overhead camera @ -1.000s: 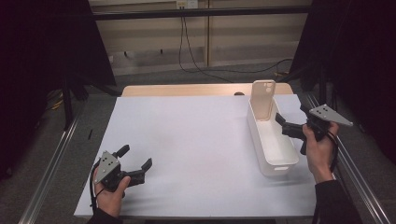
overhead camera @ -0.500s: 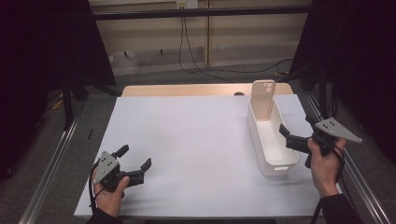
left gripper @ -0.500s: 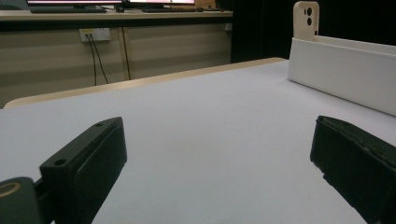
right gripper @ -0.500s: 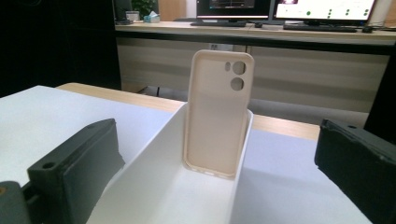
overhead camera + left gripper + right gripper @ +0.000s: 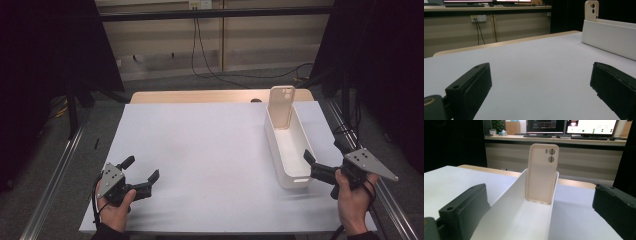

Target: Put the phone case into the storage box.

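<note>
1. High view. White sheet [image 5: 210, 160] covering a wooden table [image 5: 200, 96], its far edge left bare. Long white tray [image 5: 287, 145] lying lengthwise on the right part of the sheet. Beige phone case [image 5: 282, 106] standing upright at the tray's far end, leaning against the end wall. Left gripper [image 5: 141, 172] held in the left hand [image 5: 116, 210] over the sheet's near left corner, jaws spread apart with nothing between them, pointing to the right and away. Right gripper [image 5: 325, 157] held in the right hand [image 5: 352, 202] at the sheet's near right edge, jaws spread wide, empty, aimed at the tray's near end and just beside it; grey three-cornered plate on top.

2. Left gripper view. Two black jaws rising from the bottom corners, wide apart, over bare white sheet [image 5: 529, 75]. Tray's long side wall [image 5: 609, 37] at upper right, well apart from the jaws. Phone case [image 5: 591, 10] showing above the tray's wall, camera cutouts near its top. Wall socket with cables [image 5: 477, 18] in the background.

3. Right gripper view. Black jaws spread to either side of the tray [image 5: 524, 220], seen lengthwise down its interior. Phone case [image 5: 542, 173] upright at the far end, resting on the tray floor, inner face toward the camera, two round cutouts at upper right. Monitors [image 5: 571, 126] on a desk behind.
</note>
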The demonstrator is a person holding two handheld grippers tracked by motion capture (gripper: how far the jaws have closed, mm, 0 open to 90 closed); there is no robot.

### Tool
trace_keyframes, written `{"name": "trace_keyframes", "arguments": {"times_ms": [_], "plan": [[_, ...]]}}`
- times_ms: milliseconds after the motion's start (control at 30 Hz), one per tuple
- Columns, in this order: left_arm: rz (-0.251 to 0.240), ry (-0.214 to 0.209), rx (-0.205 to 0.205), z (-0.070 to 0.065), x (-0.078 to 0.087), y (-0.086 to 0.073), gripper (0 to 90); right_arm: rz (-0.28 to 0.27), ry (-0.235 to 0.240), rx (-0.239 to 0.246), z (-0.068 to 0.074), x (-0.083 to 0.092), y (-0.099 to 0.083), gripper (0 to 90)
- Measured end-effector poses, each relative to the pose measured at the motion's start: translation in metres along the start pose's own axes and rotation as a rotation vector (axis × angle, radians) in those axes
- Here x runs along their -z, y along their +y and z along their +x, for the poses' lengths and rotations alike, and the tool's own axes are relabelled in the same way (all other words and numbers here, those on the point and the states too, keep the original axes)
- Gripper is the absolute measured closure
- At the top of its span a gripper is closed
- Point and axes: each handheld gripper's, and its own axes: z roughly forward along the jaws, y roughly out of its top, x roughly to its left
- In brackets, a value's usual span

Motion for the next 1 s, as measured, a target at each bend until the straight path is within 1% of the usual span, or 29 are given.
{"name": "trace_keyframes", "arguments": {"times_ms": [100, 133, 200, 333, 467, 533, 567, 667, 767, 833, 867, 900, 967, 1000], "plan": [[0.002, -0.001, -0.003, 0.000, 0.003, 0.000, 3.7, 0.006, 0.003, 0.003, 0.004, 0.005, -0.006, 0.0], [0.001, -0.001, 0.003, -0.001, 0.003, -0.001, 3.6, 0.004, 0.002, 0.000, 0.005, 0.007, -0.008, 0.0], [0.002, 0.000, 0.001, -0.001, 0.005, -0.001, 3.7, 0.003, -0.005, 0.004, 0.006, 0.012, -0.012, 0.0], [0.002, 0.005, 0.005, -0.001, 0.008, -0.002, 3.6, 0.001, -0.009, -0.012, 0.006, 0.023, -0.021, 0.0], [0.000, 0.007, 0.005, -0.001, 0.010, -0.003, 3.6, -0.004, -0.012, -0.004, 0.004, 0.033, -0.030, 0.0], [0.000, 0.008, 0.005, -0.002, 0.011, -0.003, 3.6, -0.017, -0.016, -0.004, 0.004, 0.036, -0.033, 0.0], [0.003, 0.008, -0.004, -0.002, 0.011, -0.003, 3.6, -0.025, -0.021, -0.001, 0.005, 0.038, -0.035, 0.0], [0.009, 0.004, -0.005, -0.005, 0.011, -0.004, 3.6, -0.021, -0.025, 0.004, 0.009, 0.042, -0.039, 0.0], [0.017, 0.022, -0.013, -0.005, 0.013, -0.004, 3.6, -0.022, -0.032, 0.006, 0.012, 0.047, -0.042, 0.0], [0.016, 0.025, -0.005, -0.005, 0.014, -0.005, 3.6, -0.014, -0.037, 0.023, 0.013, 0.050, -0.044, 0.0], [0.019, 0.025, -0.009, -0.004, 0.016, -0.005, 3.6, -0.006, -0.035, 0.028, 0.014, 0.051, -0.046, 0.0], [0.017, 0.024, -0.003, -0.004, 0.017, -0.005, 3.6, -0.002, -0.034, 0.028, 0.014, 0.052, -0.048, 0.0], [0.017, 0.031, -0.003, -0.003, 0.018, -0.006, 3.5, -0.001, -0.039, 0.030, 0.013, 0.055, -0.049, 0.0], [0.012, 0.033, 0.005, -0.003, 0.019, -0.006, 3.6, -0.002, -0.048, 0.031, 0.013, 0.056, -0.050, 0.0]]}}
